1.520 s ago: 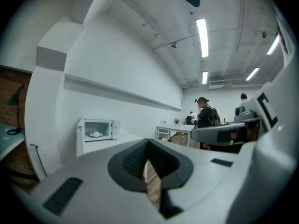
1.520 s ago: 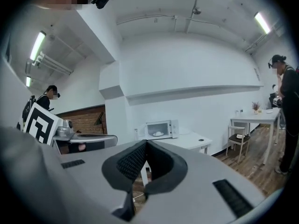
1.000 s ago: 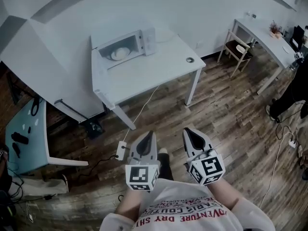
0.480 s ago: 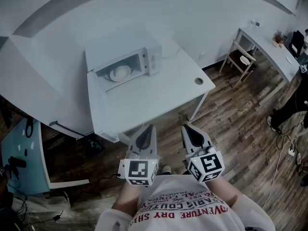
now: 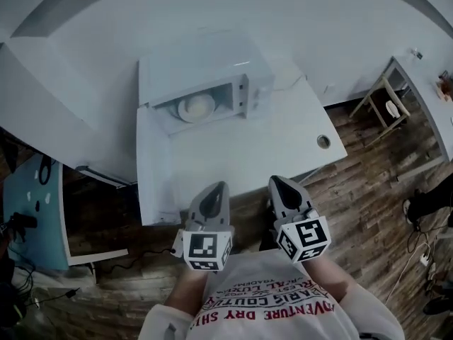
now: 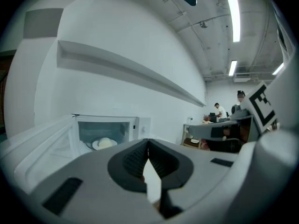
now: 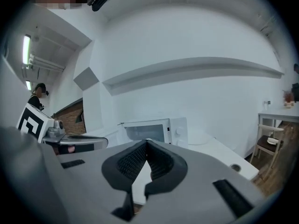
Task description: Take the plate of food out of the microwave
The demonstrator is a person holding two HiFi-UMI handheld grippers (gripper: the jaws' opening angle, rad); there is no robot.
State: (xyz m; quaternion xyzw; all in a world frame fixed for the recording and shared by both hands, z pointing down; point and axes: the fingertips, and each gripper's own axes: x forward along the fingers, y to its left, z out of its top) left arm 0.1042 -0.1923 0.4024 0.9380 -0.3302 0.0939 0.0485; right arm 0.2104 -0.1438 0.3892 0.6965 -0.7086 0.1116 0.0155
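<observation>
A white microwave (image 5: pixel 212 73) stands at the back of a white table (image 5: pixel 269 151) with its door (image 5: pixel 152 165) swung open to the left. Inside it sits a plate of pale food (image 5: pixel 196 107), also seen in the left gripper view as the plate of food (image 6: pixel 103 143). My left gripper (image 5: pixel 218 188) and right gripper (image 5: pixel 277 182) hang side by side over the table's front edge, well short of the microwave. Both are shut with nothing between the jaws. The microwave (image 7: pixel 152 129) shows ahead in the right gripper view.
The table has a round cable hole (image 5: pixel 323 142) at its right. A wooden chair (image 5: pixel 386 105) and a second white desk stand to the right. A teal table (image 5: pixel 32 211) is at the left. People stand in the far background.
I have walked closer to the table: the microwave and table have grown and slid toward me. Both grippers stay shut and side by side.
</observation>
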